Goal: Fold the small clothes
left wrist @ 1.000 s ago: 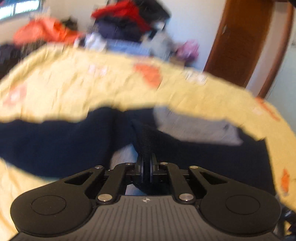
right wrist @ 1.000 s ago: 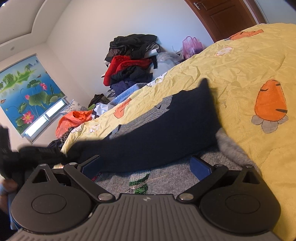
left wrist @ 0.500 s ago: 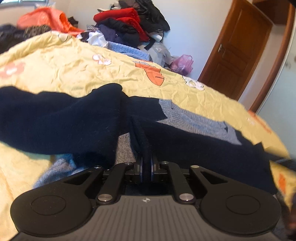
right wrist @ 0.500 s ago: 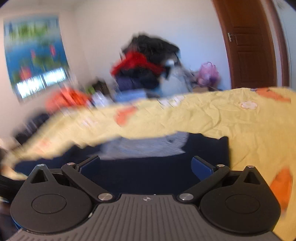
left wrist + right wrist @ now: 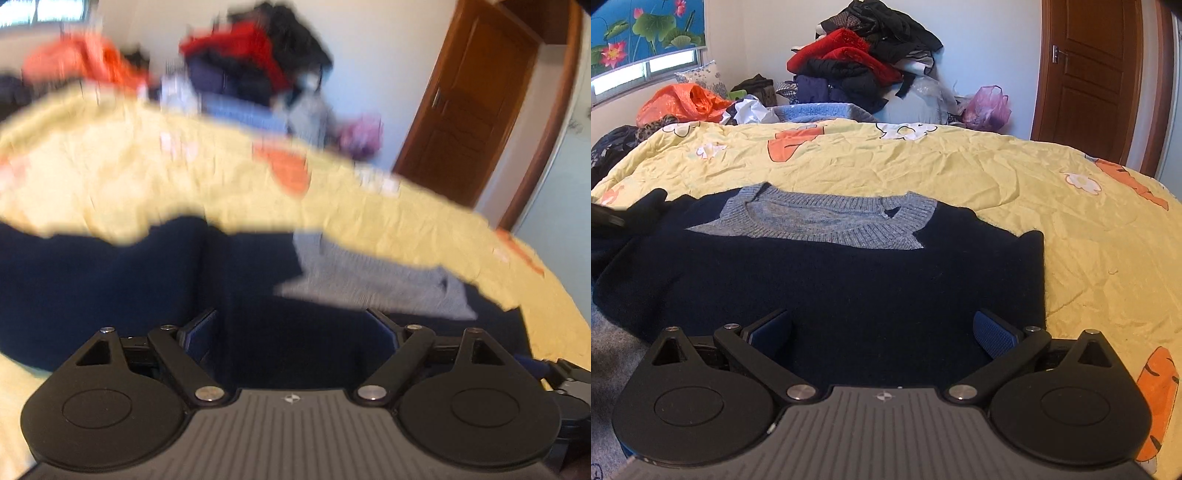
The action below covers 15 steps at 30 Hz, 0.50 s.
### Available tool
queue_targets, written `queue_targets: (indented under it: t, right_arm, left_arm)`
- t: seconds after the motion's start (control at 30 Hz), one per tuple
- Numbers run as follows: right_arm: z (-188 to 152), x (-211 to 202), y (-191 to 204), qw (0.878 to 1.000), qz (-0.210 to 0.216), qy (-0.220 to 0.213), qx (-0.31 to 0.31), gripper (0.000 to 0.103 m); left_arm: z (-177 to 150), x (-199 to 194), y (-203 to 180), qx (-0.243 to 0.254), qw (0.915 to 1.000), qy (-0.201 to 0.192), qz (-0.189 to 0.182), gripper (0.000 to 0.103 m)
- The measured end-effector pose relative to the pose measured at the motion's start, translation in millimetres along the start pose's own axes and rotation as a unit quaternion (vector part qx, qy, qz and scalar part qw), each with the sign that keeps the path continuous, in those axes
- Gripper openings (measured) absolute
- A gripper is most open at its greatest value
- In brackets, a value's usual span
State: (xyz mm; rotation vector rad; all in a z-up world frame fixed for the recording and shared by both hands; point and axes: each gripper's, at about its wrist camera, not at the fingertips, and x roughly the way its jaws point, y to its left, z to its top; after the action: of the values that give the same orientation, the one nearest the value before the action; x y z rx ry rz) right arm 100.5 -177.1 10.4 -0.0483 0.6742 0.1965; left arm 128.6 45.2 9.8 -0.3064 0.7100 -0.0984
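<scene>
A small navy sweater (image 5: 827, 280) with a grey-blue knitted collar (image 5: 827, 218) lies on the yellow bedspread (image 5: 960, 166), both sleeves folded in over the body. My right gripper (image 5: 882, 332) is open and empty, low over the sweater's near half. In the blurred left wrist view the same sweater (image 5: 110, 277) fills the foreground, with its grey collar (image 5: 369, 280) to the right. My left gripper (image 5: 291, 332) is open and empty just above the navy cloth.
A heap of red, black and navy clothes (image 5: 864, 62) sits beyond the bed's far edge, with an orange bag (image 5: 679, 103) at left and a pink bag (image 5: 988, 107) at right. A brown door (image 5: 1086, 66) stands at far right.
My left gripper has opened and let go of the navy sleeve it held pinched. The sleeve now lies folded over the sweater body. The right gripper has swung to face the sweater squarely.
</scene>
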Motion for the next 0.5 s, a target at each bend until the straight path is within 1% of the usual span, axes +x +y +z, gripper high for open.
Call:
queue_targets:
  t: [0.03, 0.07, 0.2, 0.27, 0.3, 0.37, 0.43, 0.47, 0.5]
  right_arm:
    - [0, 0, 0, 1.0, 0.0, 0.0, 0.0, 0.103]
    - [1, 1, 0, 1.0, 0.001, 0.0, 0.001, 0.103]
    - [2, 1, -1, 1.0, 0.004, 0.0, 0.004, 0.103]
    - [2, 1, -1, 1.0, 0.005, -0.001, 0.005, 0.103]
    - [1, 0, -1, 1.0, 0.006, -0.002, 0.006, 0.103]
    - [1, -1, -2, 1.0, 0.007, -0.003, 0.009, 0.103]
    - [0, -2, -2, 1.0, 0.009, -0.005, 0.011, 0.103]
    - [0, -2, -3, 1.0, 0.01, -0.005, 0.012, 0.103]
    - [0, -2, -3, 1.0, 0.011, -0.005, 0.012, 0.103]
  left_arm:
    - [-4, 2, 1, 0.014, 0.9998, -0.017, 0.0, 0.086]
    - [-9, 5, 2, 0.023, 0.9996, -0.018, 0.002, 0.085]
    - [-11, 3, 0, 0.033, 0.9994, -0.013, 0.003, 0.085]
    - [-13, -8, -4, 0.048, 0.9982, -0.02, 0.029, 0.085]
    - [-15, -21, -5, 0.053, 0.997, -0.04, 0.04, 0.086]
    - [-22, -60, 3, 0.05, 0.9928, -0.1, 0.043, 0.086]
    - [-29, -98, 25, 0.025, 0.9855, -0.158, 0.055, 0.091]
    - [-28, -111, 41, 0.006, 0.982, -0.176, 0.07, 0.095]
    - [-26, -122, 60, -0.02, 0.9775, -0.188, 0.093, 0.095]
